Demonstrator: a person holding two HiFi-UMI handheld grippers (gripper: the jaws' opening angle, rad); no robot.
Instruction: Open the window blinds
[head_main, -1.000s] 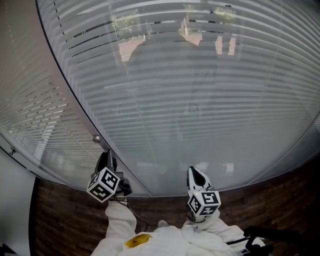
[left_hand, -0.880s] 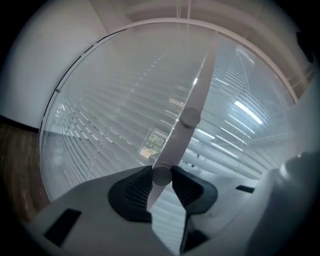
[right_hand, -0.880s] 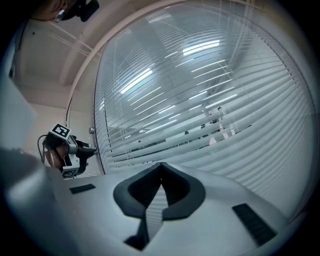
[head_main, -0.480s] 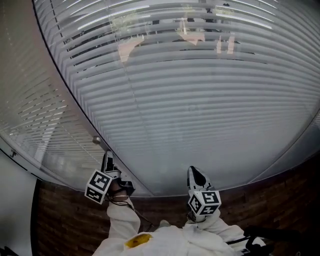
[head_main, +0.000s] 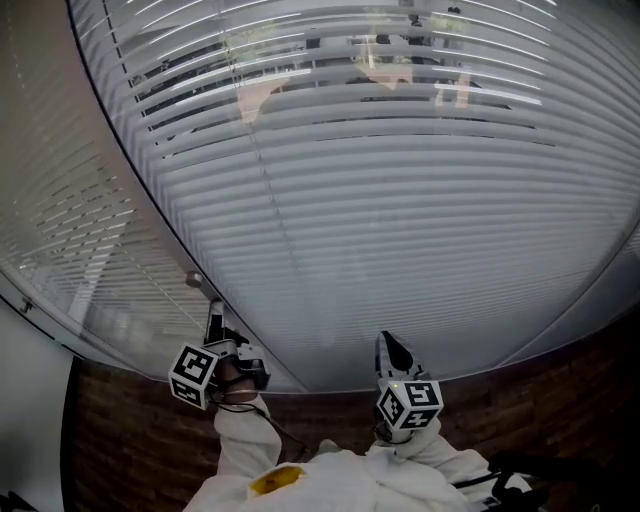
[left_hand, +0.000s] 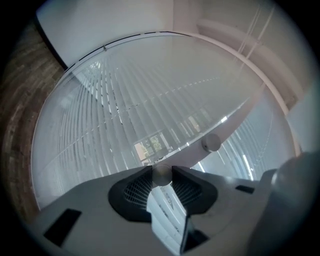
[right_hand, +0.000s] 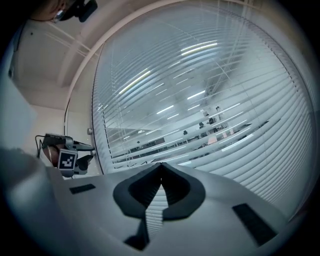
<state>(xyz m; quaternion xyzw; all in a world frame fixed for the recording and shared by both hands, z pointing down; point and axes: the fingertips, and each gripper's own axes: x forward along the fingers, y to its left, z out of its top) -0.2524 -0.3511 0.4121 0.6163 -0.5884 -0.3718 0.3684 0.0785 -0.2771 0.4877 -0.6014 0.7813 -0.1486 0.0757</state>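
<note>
Your blinds (head_main: 380, 230) have smooth, pale slats with a soft sheen, set behind glossy glass (head_main: 90, 300). The knob (left_hand: 161, 175) looks like dull metal. The wall (head_main: 130, 440) below is rough brown brick. Your sleeves (head_main: 240, 440) are white cloth.

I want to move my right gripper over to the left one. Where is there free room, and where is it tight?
Free: the stretch in front of the blinds between the left gripper and the right gripper, and right of the right one. Tight: the frame, where the left gripper clamps a knob with a second knob close by.
</note>
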